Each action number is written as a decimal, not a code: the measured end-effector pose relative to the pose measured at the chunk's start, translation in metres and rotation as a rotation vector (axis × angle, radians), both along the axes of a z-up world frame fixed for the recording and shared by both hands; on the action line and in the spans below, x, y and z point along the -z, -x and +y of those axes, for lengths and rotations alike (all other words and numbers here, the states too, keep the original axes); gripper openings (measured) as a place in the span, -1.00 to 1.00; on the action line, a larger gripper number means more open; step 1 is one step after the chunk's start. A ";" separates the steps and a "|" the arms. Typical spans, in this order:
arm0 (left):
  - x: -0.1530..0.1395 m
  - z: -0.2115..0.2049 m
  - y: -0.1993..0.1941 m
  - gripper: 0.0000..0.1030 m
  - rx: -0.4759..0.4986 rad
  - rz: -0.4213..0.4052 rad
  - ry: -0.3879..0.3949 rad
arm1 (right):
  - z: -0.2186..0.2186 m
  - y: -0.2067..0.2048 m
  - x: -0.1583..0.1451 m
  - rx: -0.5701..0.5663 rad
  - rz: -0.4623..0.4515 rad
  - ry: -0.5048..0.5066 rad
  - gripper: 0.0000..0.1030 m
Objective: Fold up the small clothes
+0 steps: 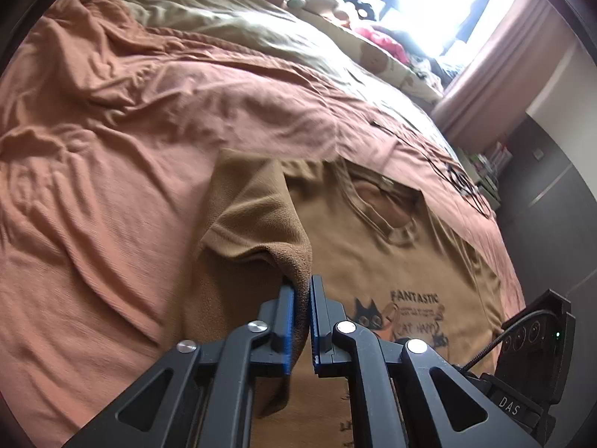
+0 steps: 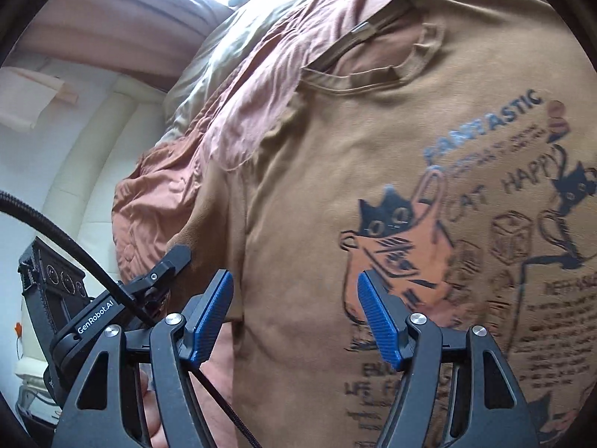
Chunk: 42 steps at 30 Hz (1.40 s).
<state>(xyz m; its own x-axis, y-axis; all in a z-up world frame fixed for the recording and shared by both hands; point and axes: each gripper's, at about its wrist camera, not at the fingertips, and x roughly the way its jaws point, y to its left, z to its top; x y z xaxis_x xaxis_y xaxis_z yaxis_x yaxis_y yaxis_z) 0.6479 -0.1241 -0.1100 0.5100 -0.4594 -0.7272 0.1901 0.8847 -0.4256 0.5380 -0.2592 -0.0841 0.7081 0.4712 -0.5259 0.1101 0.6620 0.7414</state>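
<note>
A small tan T-shirt (image 1: 391, 261) with a cat print and the word "FANTASTIC" lies face up on a bed. My left gripper (image 1: 302, 291) is shut on the shirt's left sleeve (image 1: 257, 220), which is lifted and bunched above the body. In the right wrist view the same T-shirt (image 2: 335, 156) fills the frame, with its collar (image 2: 377, 78) at the top. My right gripper (image 2: 294, 287) hovers open just above the shirt's chest beside the print, with nothing between its blue pads (image 2: 214, 313). The left gripper (image 2: 175, 257) shows at the left, at the sleeve.
A rumpled salmon bedspread (image 1: 112, 142) covers the bed, with a beige duvet (image 1: 231, 18) and soft toys (image 1: 335, 7) by the bright window. The bed's right edge (image 1: 503, 246) drops to a dark floor. A padded headboard (image 2: 93, 156) stands at left.
</note>
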 end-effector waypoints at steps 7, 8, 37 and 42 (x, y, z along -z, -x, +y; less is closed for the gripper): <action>-0.004 -0.001 0.008 0.02 0.009 -0.002 -0.015 | -0.013 0.016 -0.007 0.028 -0.020 0.001 0.33; -0.006 0.003 0.008 0.08 -0.008 -0.017 -0.022 | -0.016 0.016 -0.005 0.028 -0.020 -0.008 0.33; 0.070 -0.057 -0.066 0.10 0.025 0.146 0.017 | -0.066 -0.002 0.029 0.117 0.016 -0.102 0.33; 0.057 -0.083 -0.056 0.10 0.105 0.125 0.081 | -0.077 0.006 0.029 0.143 0.010 -0.107 0.33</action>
